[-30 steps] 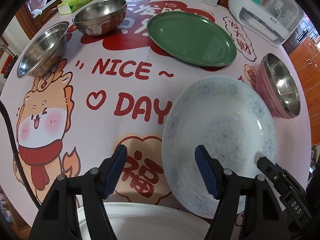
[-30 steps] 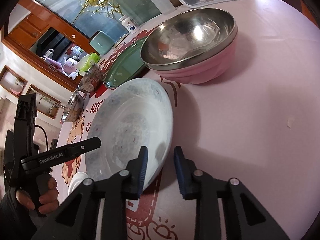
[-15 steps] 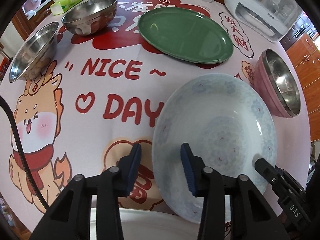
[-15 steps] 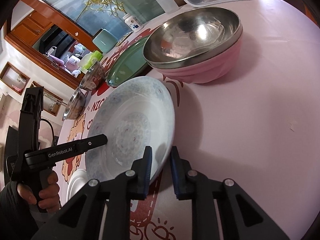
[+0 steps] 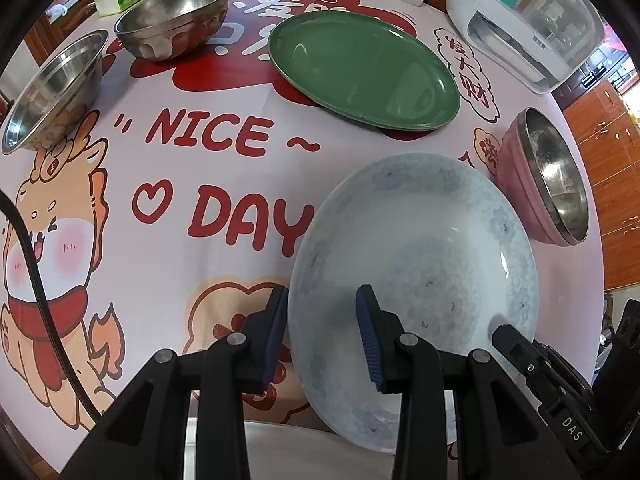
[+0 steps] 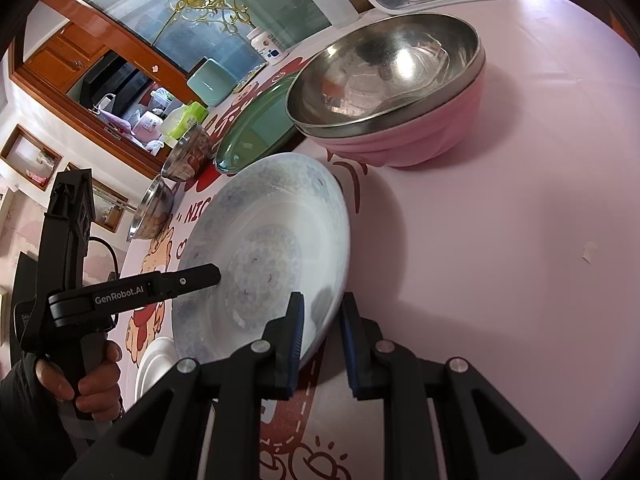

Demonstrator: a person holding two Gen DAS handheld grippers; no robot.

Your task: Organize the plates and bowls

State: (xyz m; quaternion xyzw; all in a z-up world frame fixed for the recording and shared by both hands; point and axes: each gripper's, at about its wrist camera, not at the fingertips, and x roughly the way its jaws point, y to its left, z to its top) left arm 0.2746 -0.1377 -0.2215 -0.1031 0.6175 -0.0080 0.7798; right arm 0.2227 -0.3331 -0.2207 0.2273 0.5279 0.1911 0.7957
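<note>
You have the pale floral plate [image 5: 420,248] gripped from both sides: your left tool [image 5: 322,336], whose jaws have just been closing, straddles its near-left rim, and your right tool [image 6: 322,340] is clamped on the opposite rim. The plate sits tilted on the surface [image 5: 168,264], between the green plate [image 5: 360,68] and the small white dish [image 6: 154,364] at the near edge. Little looks sorted yet: two steel bowls [image 5: 172,16] stand apart at the far left, the pink-sided bowl [image 6: 404,136] alone on the right, so stacking plates and nesting bowls remain
</note>
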